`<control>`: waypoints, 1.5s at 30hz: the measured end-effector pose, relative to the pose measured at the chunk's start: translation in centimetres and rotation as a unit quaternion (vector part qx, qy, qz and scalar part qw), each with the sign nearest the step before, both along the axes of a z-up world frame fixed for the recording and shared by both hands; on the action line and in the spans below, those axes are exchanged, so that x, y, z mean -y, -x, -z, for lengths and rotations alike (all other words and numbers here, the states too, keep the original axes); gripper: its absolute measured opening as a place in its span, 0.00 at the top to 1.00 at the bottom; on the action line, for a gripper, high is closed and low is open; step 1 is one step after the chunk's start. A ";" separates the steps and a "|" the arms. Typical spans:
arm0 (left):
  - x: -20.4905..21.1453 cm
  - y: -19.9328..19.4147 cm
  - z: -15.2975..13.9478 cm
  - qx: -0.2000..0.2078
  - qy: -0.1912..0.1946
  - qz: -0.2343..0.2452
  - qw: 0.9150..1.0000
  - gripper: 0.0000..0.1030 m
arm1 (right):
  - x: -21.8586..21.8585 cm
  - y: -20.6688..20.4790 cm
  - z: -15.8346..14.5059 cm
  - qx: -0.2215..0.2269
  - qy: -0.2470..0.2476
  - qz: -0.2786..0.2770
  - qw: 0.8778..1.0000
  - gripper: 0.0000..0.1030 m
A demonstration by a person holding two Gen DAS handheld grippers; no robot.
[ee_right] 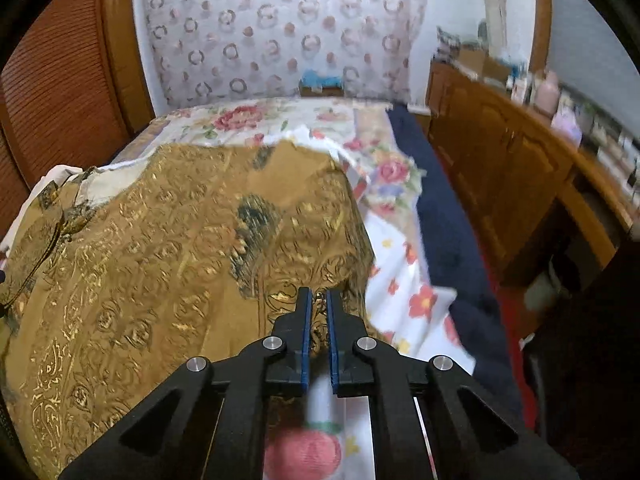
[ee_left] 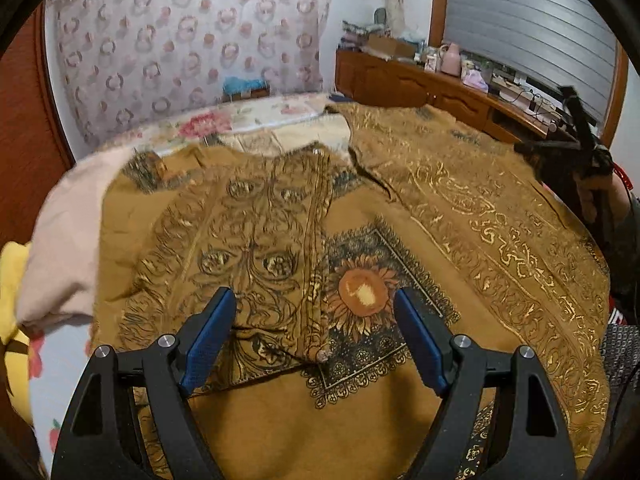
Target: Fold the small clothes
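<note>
In the left wrist view, the left gripper point(ee_left: 316, 332) is seen with its fingers point(ee_left: 210, 330) spread wide above the brown cloth point(ee_left: 460, 208), which is laid out on the bed point(ee_left: 240, 116). A folded flap point(ee_left: 248, 248) lies over the cloth's left part. The right gripper point(ee_left: 576, 152) is seen at the cloth's right edge. In the right wrist view, the right gripper point(ee_right: 317, 312) is seen pinching the cloth point(ee_right: 160, 240) at its edge beside the floral sheet point(ee_right: 404, 288).
</note>
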State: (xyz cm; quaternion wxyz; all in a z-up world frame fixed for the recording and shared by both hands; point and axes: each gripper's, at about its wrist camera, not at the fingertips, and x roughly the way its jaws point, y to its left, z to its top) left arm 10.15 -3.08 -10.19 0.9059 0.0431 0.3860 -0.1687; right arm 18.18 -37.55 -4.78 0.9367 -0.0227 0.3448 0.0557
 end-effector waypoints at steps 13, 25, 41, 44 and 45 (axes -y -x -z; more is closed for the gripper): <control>0.3 -0.7 1.2 -0.042 -0.013 0.010 0.999 0.21 | -7.2 2.7 -0.5 0.044 0.006 -0.104 0.994 0.94; 0.8 -0.9 1.4 -0.042 -0.028 0.012 0.999 0.20 | -6.2 2.2 1.7 -0.003 -0.012 -0.121 0.993 0.59; 1.0 -0.9 1.4 -0.042 -0.036 0.011 0.998 0.20 | -1.3 2.4 4.6 -0.047 -0.059 -0.004 0.997 0.52; 1.0 -0.9 1.4 -0.042 -0.036 0.011 0.998 0.20 | -2.1 2.3 4.8 -0.041 -0.047 -0.003 0.998 0.52; 1.0 -0.9 1.4 -0.042 -0.036 0.011 0.998 0.20 | -2.5 2.3 4.8 -0.040 -0.043 -0.006 0.998 0.52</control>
